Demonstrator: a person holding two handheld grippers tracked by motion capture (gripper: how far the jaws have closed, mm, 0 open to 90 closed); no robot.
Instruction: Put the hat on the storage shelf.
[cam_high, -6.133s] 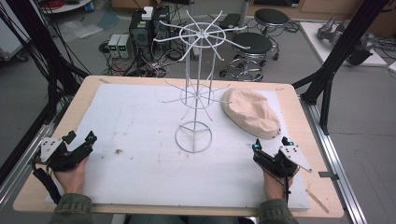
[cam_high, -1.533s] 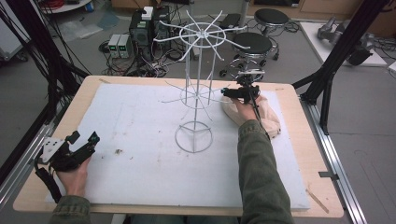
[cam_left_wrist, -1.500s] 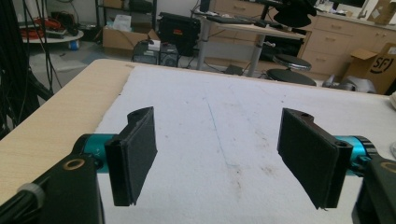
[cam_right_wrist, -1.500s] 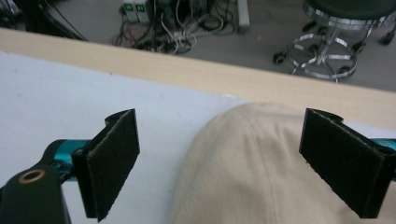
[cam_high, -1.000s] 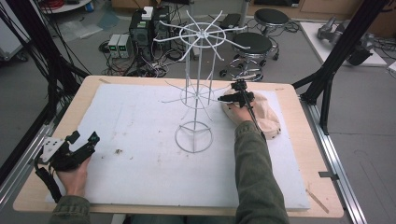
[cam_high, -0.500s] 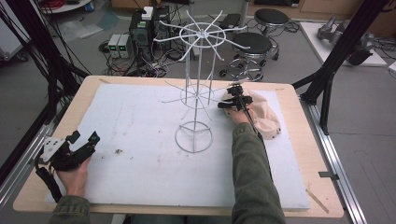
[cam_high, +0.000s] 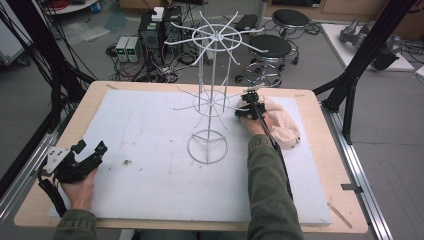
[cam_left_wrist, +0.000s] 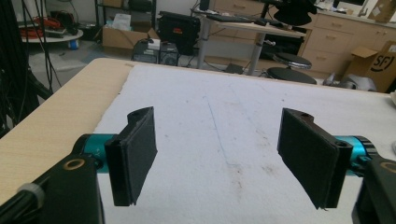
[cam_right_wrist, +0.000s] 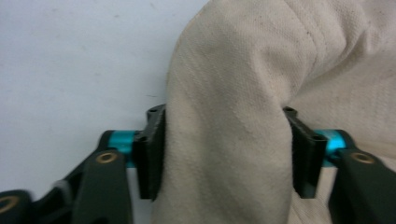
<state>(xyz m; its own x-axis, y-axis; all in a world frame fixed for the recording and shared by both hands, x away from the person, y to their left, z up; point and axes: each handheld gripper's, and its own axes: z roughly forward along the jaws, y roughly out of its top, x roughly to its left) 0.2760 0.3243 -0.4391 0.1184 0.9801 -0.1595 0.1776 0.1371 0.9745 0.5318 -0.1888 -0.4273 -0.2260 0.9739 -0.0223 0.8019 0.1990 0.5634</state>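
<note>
our right tongs (cam_high: 248, 108) have just been closing, and now they squeeze a fold of the cream hat (cam_high: 281, 126). in the right gripper view the soft cloth (cam_right_wrist: 233, 140) bulges up between the two black pads (cam_right_wrist: 152, 151), and both pads press into it. so we think the hat is caught, but it has not left the worktop (cam_high: 320, 112) yet.

the hat lies at about 2 o'clock on the white mat (cam_high: 150, 150). from the tongs, most of it spreads away toward 4 o'clock, and its long side runs that way too. we hold it by the edge that is closest to the white wire rack (cam_high: 212, 90).

the rack stands just beside the tongs, at about 9 o'clock from them. its top spokes (cam_high: 202, 37) stick out high above, and the lower spokes (cam_high: 187, 95) are near the tongs. we think the next move is up and over to a spoke, so the loose part of the hat may swing and bump the wires.

our left tongs (cam_high: 89, 151) rest far off at 8 o'clock on the mat. their jaws stand wide apart with nothing in them. the right hand is much nearer to the hat.

there are no boxes or bowls on the worktop.
</note>
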